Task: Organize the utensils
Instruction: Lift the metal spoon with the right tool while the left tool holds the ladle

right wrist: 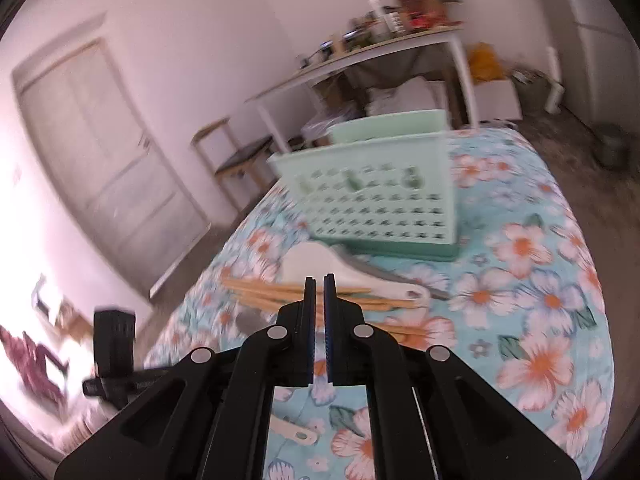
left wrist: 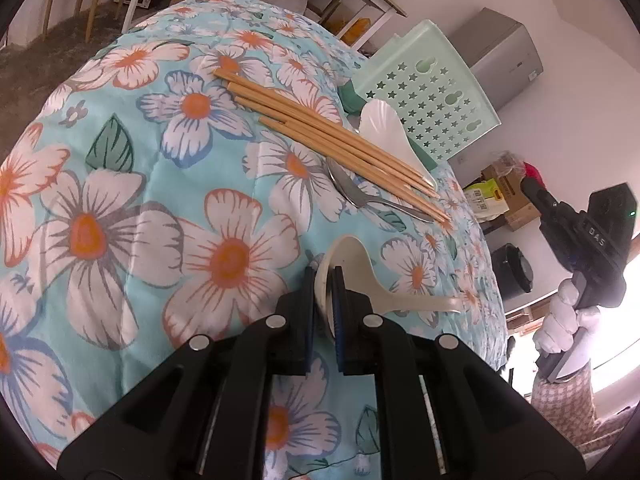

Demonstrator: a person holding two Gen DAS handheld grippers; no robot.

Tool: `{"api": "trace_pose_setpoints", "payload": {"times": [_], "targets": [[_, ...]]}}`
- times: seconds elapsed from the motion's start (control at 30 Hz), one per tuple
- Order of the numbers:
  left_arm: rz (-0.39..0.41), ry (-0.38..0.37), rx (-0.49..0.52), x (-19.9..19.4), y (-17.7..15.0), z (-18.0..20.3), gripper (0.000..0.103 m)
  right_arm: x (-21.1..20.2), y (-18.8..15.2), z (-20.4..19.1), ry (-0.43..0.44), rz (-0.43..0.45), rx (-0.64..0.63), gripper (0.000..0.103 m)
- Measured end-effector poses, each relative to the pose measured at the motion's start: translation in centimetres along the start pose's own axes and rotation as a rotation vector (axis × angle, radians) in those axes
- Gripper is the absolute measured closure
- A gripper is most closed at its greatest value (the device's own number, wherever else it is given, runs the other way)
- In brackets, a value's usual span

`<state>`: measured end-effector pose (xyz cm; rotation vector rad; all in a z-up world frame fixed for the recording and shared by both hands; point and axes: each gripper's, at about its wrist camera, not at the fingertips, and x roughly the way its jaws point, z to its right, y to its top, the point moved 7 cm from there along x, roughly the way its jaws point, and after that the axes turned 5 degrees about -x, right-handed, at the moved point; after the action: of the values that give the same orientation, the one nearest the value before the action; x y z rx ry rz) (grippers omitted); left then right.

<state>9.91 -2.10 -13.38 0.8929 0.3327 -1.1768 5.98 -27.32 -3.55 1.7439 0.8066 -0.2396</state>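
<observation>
left wrist view: left gripper (left wrist: 323,276) clamps the cream plastic spoon's (left wrist: 360,276) bowel rim, near the chopsticks (left wrist: 332,132); light, stiff, slippery. right gripper (right wrist: 319,280) nearly together, empty.

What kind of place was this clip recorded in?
Most likely a lived-in home room, not a lab. A table under a flowered cloth holds the chopsticks and a green basket; a panelled door and a cluttered side table stand behind.

Chopsticks (left wrist: 328,128) on tablecloth (left wrist: 120,200), crossing metal spoon (left wrist: 360,196), basket (left wrist: 428,92) behind, ladle (left wrist: 360,276) nearest cam
</observation>
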Motion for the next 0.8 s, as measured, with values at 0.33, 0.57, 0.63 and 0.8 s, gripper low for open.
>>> {"api": "trace_pose_setpoints", "payload": {"times": [0.33, 0.57, 0.63, 0.8], "targets": [[0.02, 0.013, 0.016, -0.1, 0.0, 0.0, 0.094, 8.6, -3.1, -8.0, 0.101, -0.279, -0.46, 0.074], [0.04, -0.014, 0.048, -0.1, -0.1, -0.1, 0.093, 13.8, -5.8, -10.0, 0.155, -0.458, -0.671, 0.074], [0.042, -0.023, 0.049, -0.2, -0.2, -0.2, 0.093, 15.1, -6.3, -10.1, 0.164, -0.497, -0.7, 0.072], [0.045, -0.042, 0.048, -0.2, -0.2, -0.4, 0.093, 16.5, -6.2, -10.6, 0.181, -0.502, -0.717, 0.069]]}}
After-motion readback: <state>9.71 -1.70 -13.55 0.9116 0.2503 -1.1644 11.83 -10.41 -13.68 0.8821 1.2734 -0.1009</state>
